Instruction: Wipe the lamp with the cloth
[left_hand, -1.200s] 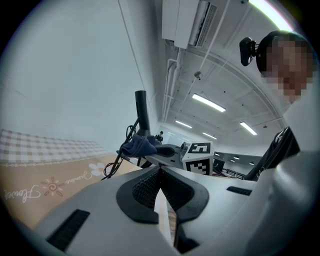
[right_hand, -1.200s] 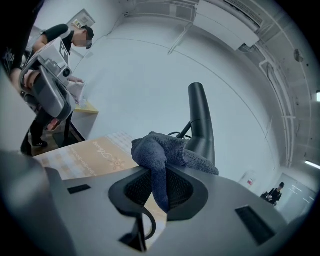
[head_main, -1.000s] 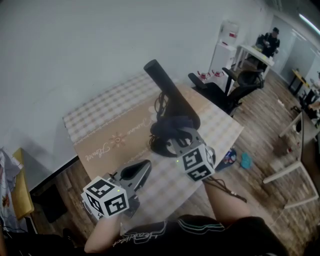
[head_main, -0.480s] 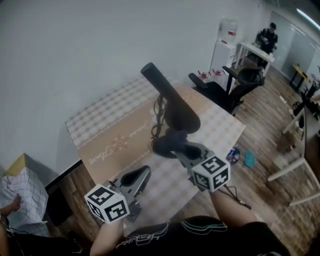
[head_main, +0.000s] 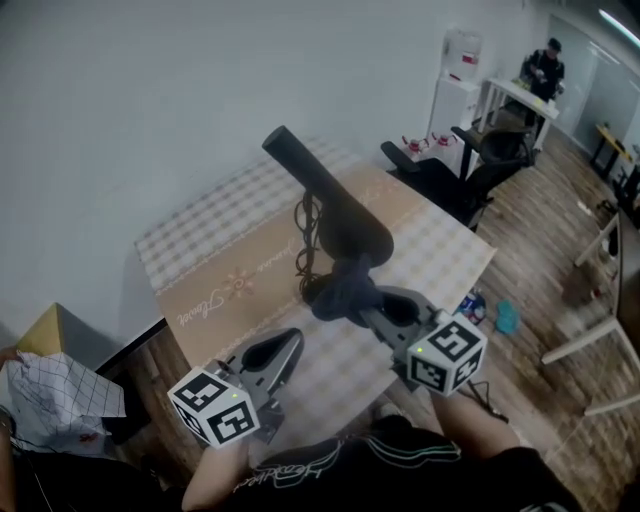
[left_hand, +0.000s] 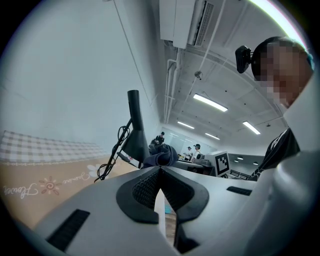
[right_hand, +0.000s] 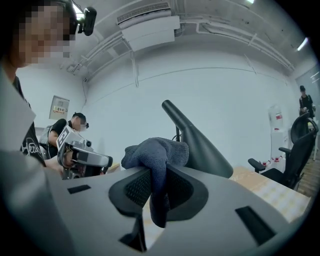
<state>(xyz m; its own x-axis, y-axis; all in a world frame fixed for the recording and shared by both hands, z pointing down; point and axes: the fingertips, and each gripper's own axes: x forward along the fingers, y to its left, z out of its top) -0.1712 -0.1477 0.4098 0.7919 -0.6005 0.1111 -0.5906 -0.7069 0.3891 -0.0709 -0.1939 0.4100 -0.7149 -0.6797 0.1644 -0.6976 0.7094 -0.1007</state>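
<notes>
A black lamp (head_main: 330, 215) stands on the table (head_main: 240, 250), its long head slanting up to the left, with a black cord (head_main: 305, 235) beside it. My right gripper (head_main: 362, 300) is shut on a dark blue cloth (head_main: 340, 288), held at the lamp's lower part near its base. In the right gripper view the cloth (right_hand: 155, 155) bunches above the jaws, in front of the lamp (right_hand: 197, 137). My left gripper (head_main: 280, 352) hangs near the table's front edge, shut with nothing in it. From the left gripper view the lamp (left_hand: 135, 127) and cloth (left_hand: 161, 155) show ahead.
The table carries a checked cloth with a tan runner. A black office chair (head_main: 450, 175) stands to the right, with a white table (head_main: 520, 100) and a person behind it. A checked bag (head_main: 55, 400) sits on the floor at left.
The right gripper with the cloth has pulled back and to the right, down along the lamp toward its base. The left gripper has stayed near the table's front edge.
</notes>
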